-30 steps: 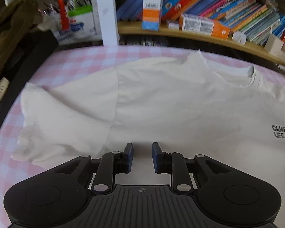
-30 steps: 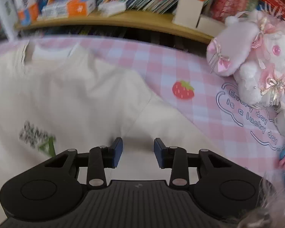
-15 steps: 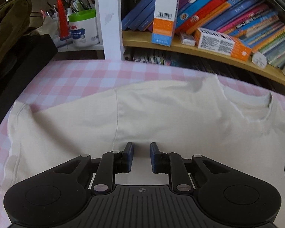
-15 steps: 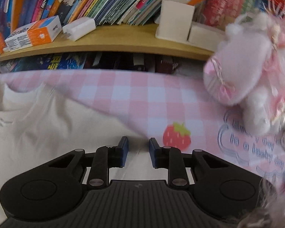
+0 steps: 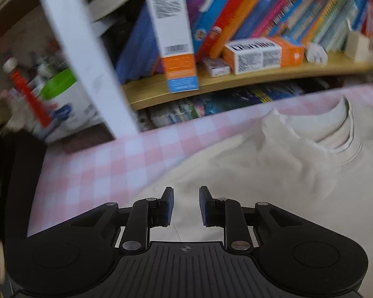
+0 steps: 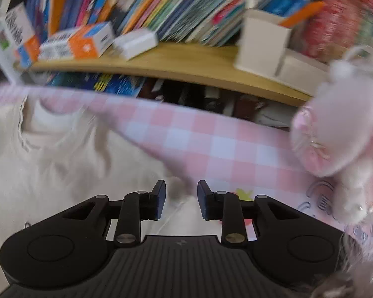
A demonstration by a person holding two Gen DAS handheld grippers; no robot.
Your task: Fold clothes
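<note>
In the left wrist view, the left tongs (image 5: 186, 206) stand open at 6 o'clock, with a clear gap between the 2 blue pads and nothing held between them. Cream fabric of the shirt (image 5: 273, 173) lies directly under and ahead of the pads. The shirt spreads from 6 o'clock toward 3 o'clock on the surface (image 5: 107, 164), which carries a pink and white checked cloth. The collar (image 5: 345, 134) of the shirt is at about 2 o'clock, close to the far edge of the surface. Behind the surface, a wooden shelf (image 5: 236, 82) runs from 11 o'clock to 2 o'clock and holds leaning books (image 5: 248, 12) and 2 orange and white boxes.

In the right wrist view, the right tongs (image 6: 181, 202) are also open at 6 o'clock and grip nothing. The shoulder edge of the shirt (image 6: 62, 173) lies between and under the pads, and the shirt fills the side from 7 o'clock to 10 o'clock. Bare checked cloth goes from the pads toward 2 o'clock. A pink plush toy (image 6: 340, 136) stands at 3 o'clock on the surface. The shelf with books is farther, at 12 o'clock. Both views are blurred.
</note>
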